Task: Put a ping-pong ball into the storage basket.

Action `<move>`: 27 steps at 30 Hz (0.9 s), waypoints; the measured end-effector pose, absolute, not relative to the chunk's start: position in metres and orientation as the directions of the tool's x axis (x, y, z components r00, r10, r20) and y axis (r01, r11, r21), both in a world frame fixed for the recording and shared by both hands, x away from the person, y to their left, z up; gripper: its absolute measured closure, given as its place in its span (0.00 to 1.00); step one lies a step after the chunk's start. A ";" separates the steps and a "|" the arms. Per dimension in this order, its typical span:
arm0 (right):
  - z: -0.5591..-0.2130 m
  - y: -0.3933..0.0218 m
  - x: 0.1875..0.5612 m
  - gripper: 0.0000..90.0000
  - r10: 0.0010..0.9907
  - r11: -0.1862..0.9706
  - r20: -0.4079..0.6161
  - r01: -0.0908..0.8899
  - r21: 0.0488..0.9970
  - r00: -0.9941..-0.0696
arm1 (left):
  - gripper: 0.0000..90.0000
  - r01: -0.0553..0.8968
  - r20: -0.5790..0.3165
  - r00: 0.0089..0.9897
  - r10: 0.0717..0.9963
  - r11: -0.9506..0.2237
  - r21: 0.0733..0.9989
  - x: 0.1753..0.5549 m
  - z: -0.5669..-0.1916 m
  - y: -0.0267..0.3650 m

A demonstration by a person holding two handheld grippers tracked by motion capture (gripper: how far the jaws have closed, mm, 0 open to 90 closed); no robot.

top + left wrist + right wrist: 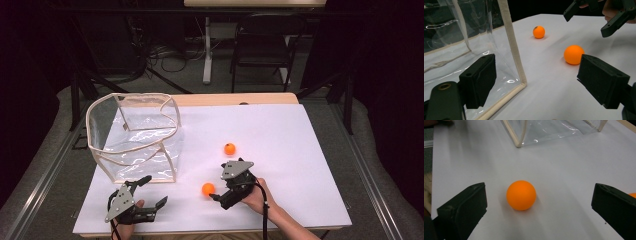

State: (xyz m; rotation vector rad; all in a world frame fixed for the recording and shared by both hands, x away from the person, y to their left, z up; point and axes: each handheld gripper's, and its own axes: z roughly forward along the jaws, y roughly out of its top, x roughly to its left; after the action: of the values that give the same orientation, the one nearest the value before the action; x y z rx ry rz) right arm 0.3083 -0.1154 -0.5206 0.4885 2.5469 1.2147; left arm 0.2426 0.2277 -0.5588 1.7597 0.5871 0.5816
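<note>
Near the table's front edge, the right gripper (214, 192), jaws wide and empty, flanks the orange ball (521, 195).

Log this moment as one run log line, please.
right tool: open, lined up on near orange ball, not touching | left tool: open, beside clear bag | far orange ball: on white board

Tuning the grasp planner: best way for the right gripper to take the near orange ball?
Grip the near orange ball across its widest middle. It is round, so any axis works. It lies free on the white table, and the right gripper already has its jaws open either side, so probably close in straight ahead and low.
</note>
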 end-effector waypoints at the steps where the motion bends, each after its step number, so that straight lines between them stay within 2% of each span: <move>1: -0.521 -0.114 0.309 0.00 0.408 0.596 -0.100 0.181 0.782 -0.907 | 0.17 0.094 0.090 0.753 0.652 -0.242 0.966 0.242 -0.559 0.228; 27: -0.532 -0.091 0.320 0.00 0.367 0.666 -0.077 0.205 0.717 -0.927 | 0.17 0.092 0.091 0.757 0.648 -0.242 0.966 0.243 -0.559 0.227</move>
State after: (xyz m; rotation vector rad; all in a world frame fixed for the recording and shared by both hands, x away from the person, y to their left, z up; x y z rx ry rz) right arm 0.3196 -0.0909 -0.5316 0.4642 2.6668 1.1093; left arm 0.2430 0.2274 -0.5587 1.7614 0.5809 0.5800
